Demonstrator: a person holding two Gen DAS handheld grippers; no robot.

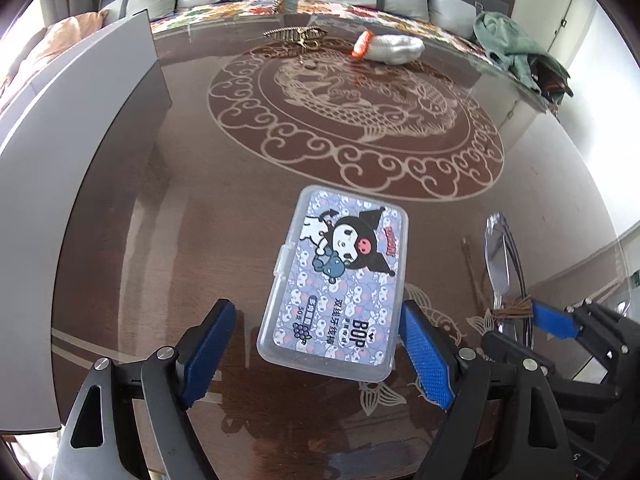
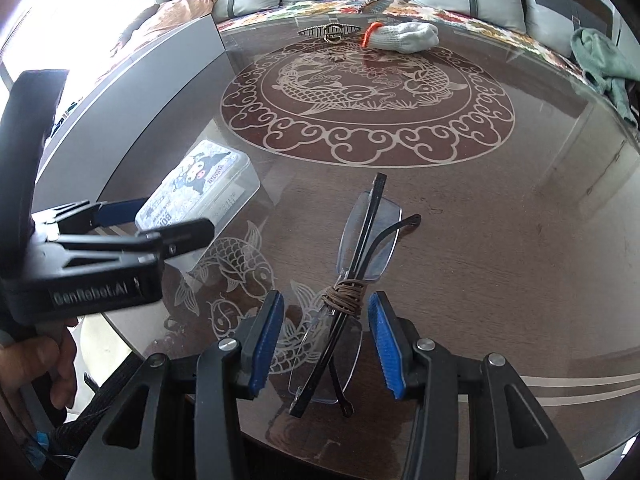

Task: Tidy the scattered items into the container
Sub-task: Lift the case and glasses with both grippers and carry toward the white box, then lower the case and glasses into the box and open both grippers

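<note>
Blue-padded left gripper (image 1: 318, 354), jaws spread, straddles the near end of the clear floss box (image 1: 334, 282) on the glass table (image 1: 180, 216), pads not touching. Right gripper (image 2: 326, 344), jaws released, flanks the folded glasses (image 2: 352, 276), cord-wrapped. Grey container (image 1: 76, 92) at 10 o'clock. Far at 12: hair clip (image 1: 298, 35), white glove (image 1: 390, 49); green cloth (image 1: 508, 46) at 2.

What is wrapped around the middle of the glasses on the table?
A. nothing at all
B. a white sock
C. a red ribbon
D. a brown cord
D: a brown cord is wound around the folded glasses, which lie between the open jaws of the right gripper.
</note>
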